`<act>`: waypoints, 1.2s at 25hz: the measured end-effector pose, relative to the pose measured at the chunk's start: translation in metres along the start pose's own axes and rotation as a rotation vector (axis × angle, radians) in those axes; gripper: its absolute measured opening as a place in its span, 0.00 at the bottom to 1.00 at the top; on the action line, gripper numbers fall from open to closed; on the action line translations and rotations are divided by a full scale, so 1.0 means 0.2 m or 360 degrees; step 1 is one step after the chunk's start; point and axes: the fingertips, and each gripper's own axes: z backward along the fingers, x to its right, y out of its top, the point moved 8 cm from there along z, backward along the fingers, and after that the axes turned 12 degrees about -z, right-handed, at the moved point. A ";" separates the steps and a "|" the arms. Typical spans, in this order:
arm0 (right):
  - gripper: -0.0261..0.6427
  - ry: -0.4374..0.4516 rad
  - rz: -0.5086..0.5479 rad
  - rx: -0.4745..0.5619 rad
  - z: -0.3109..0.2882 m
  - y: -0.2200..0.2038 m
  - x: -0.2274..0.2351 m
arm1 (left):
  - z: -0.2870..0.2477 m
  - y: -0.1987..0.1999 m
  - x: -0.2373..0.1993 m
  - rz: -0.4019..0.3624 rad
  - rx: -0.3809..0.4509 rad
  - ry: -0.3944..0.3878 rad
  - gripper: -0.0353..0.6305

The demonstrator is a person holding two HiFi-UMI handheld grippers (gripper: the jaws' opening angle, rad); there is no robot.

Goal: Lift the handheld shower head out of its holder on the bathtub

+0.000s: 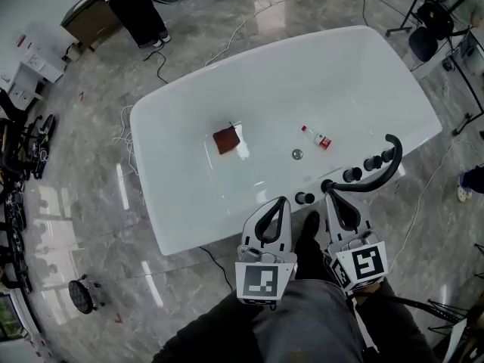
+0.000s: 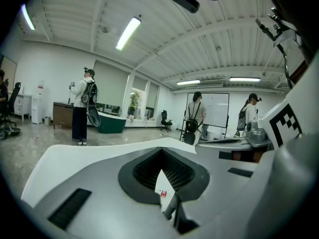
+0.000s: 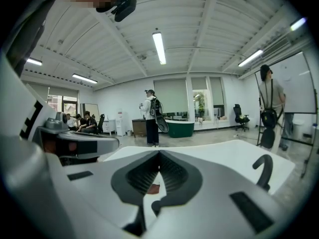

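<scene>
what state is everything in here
bathtub, no water in it
left tool, shut, empty
right tool, shut, empty
handheld shower head, resting at the bathtub rim, not lifted
small bottle, lying on its side in the bathtub
red pad, lying flat in the bathtub

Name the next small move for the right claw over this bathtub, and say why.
Probably open the right claw. Its jaws stand shut and empty, close to the black shower fittings on the near rim of the bathtub, and a shut claw cannot take hold of anything there. The left claw is shut too.
</scene>
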 end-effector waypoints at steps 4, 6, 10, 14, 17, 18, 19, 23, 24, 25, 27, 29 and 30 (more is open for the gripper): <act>0.04 0.0059 -0.0021 -0.0011 -0.09 -0.03 0.01 | -0.03 -0.05 -0.01 -0.0011 -0.0039 0.0012 0.06; 0.04 0.0071 -0.0037 -0.0006 -0.10 -0.05 0.01 | -0.03 -0.05 -0.02 -0.0012 -0.0063 0.0010 0.06; 0.04 0.0081 -0.0045 -0.0024 -0.12 -0.10 0.01 | -0.04 -0.07 -0.05 -0.0025 -0.0088 0.0022 0.06; 0.05 0.0104 -0.0061 -0.0038 -0.12 -0.16 0.01 | -0.03 -0.10 -0.07 -0.0037 -0.0119 0.0015 0.06; 0.23 0.0117 -0.0042 -0.0075 -0.13 -0.22 -0.01 | -0.02 -0.12 -0.08 -0.0047 -0.0127 0.0013 0.06; 0.32 0.0114 -0.0030 -0.0097 -0.13 -0.24 -0.01 | -0.02 -0.13 -0.08 -0.0049 -0.0129 0.0010 0.06; 0.39 0.0106 -0.0019 -0.0119 -0.13 -0.27 -0.01 | -0.01 -0.14 -0.08 -0.0051 -0.0131 0.0008 0.06; 0.42 0.0048 0.0006 -0.0134 -0.15 -0.41 0.04 | -0.02 -0.20 -0.08 -0.0074 -0.0126 -0.0009 0.06; 0.42 0.0029 0.0019 -0.0125 -0.16 -0.44 0.06 | -0.03 -0.22 -0.08 -0.0081 -0.0123 -0.0009 0.06; 0.42 0.0010 0.0039 -0.0115 -0.18 -0.48 0.07 | -0.04 -0.24 -0.08 -0.0088 -0.0123 -0.0009 0.06; 0.42 -0.0021 0.0076 -0.0102 -0.21 -0.57 0.10 | -0.06 -0.29 -0.09 -0.0100 -0.0128 -0.0006 0.06; 0.42 -0.0039 0.0094 -0.0100 -0.25 -0.66 0.12 | -0.07 -0.35 -0.09 -0.0110 -0.0134 -0.0007 0.06; 0.42 -0.0044 0.0093 -0.0104 -0.27 -0.71 0.14 | -0.07 -0.37 -0.09 -0.0118 -0.0141 -0.0010 0.06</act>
